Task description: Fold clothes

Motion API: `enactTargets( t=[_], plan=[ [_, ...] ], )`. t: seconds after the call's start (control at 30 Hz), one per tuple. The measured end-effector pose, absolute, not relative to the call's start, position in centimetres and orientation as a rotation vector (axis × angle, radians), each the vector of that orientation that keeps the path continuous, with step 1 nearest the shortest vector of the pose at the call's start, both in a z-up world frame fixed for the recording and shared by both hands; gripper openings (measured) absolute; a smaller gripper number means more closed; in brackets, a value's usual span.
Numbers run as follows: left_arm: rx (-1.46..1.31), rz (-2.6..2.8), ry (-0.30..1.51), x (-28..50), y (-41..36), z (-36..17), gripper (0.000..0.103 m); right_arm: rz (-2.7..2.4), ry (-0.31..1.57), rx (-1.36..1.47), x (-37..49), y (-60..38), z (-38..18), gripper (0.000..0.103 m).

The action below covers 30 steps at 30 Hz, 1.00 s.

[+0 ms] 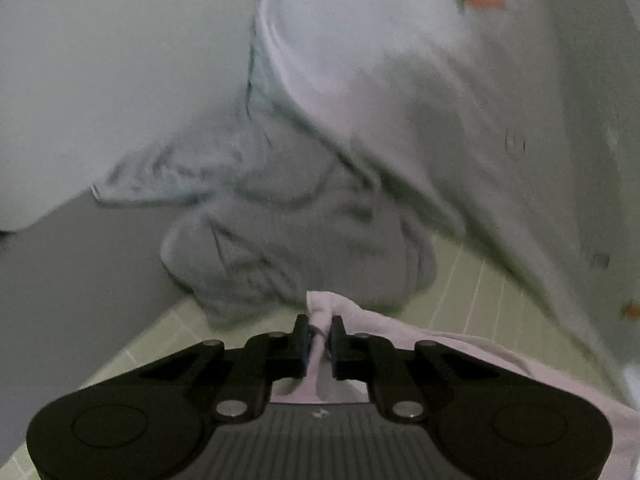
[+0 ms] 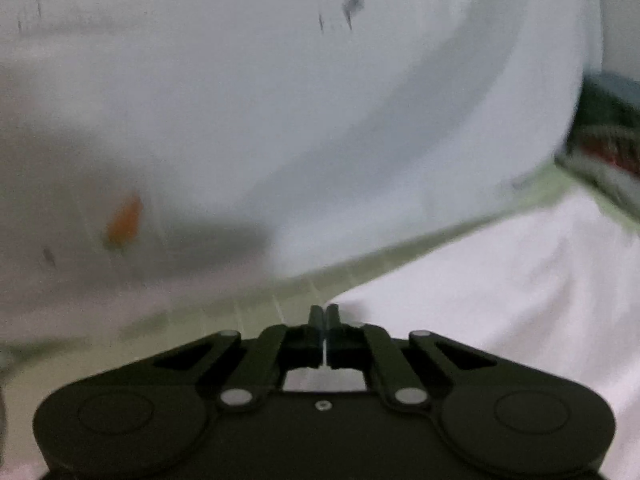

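- A white shirt (image 1: 420, 80) fills most of both views, spread and lifted in front of the grippers; it is blurred, with small orange marks and faint dark specks on the cloth.
- In the right wrist view the shirt (image 2: 280, 100) hangs as a broad sheet across the upper frame, and more white cloth lies along the lower right, reaching the gripper's fingertips.
- A pale green tiled surface (image 1: 472, 292) shows below the shirt in the left wrist view; the same green surface (image 2: 280, 296) appears as a narrow band in the right wrist view. Whether it is a counter or the floor I cannot tell.
- A dark grey area (image 1: 80, 272) lies at the left of the left wrist view, beside the tiles.
- A grey garment (image 1: 288, 248) sits crumpled in a heap on the tiles, just ahead of the left gripper and partly under the shirt's edge.
- A dark patterned item (image 2: 608, 136) shows at the right edge of the right wrist view, too blurred to identify.
- The left gripper (image 1: 320, 334) is pinched on a fold of the white cloth, which bunches up between its fingers and trails off to the right.
- The right gripper (image 2: 324, 320) has its fingers pressed almost together, a thin white sliver between them; whether that is cloth in its grip I cannot tell.
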State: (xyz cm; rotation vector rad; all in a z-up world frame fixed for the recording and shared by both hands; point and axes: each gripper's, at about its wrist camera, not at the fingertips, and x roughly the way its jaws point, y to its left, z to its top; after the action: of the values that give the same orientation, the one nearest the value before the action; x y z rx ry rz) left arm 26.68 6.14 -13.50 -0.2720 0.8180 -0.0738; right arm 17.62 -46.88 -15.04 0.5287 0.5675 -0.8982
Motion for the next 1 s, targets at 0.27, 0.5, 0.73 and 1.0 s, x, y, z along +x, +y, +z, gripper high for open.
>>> enactTargets(
  t=[0.27, 0.5, 0.73, 1.0],
  plan=[
    [-0.152, 0.024, 0.808, 28.5, 4.4, -15.1, 0.028, -0.810, 0.486, 0.442, 19.6, -48.3, -12.6, 0.004],
    [-0.144, -0.066, 0.802, 25.6, 3.6, -13.5, 0.074, -0.770, 0.634, 0.294, 16.3, -45.4, -14.1, 0.075],
    [-0.056, -0.195, 0.841, 20.0, -1.6, -12.4, 0.081, -0.855, 0.770, 0.321, 7.8, -47.0, -16.7, 0.093],
    [-0.042, -0.281, 0.943, 14.1, -10.0, -13.5, 0.085, -0.915, 0.753, 0.273, -0.4, -56.6, -16.6, 0.100]
  ],
)
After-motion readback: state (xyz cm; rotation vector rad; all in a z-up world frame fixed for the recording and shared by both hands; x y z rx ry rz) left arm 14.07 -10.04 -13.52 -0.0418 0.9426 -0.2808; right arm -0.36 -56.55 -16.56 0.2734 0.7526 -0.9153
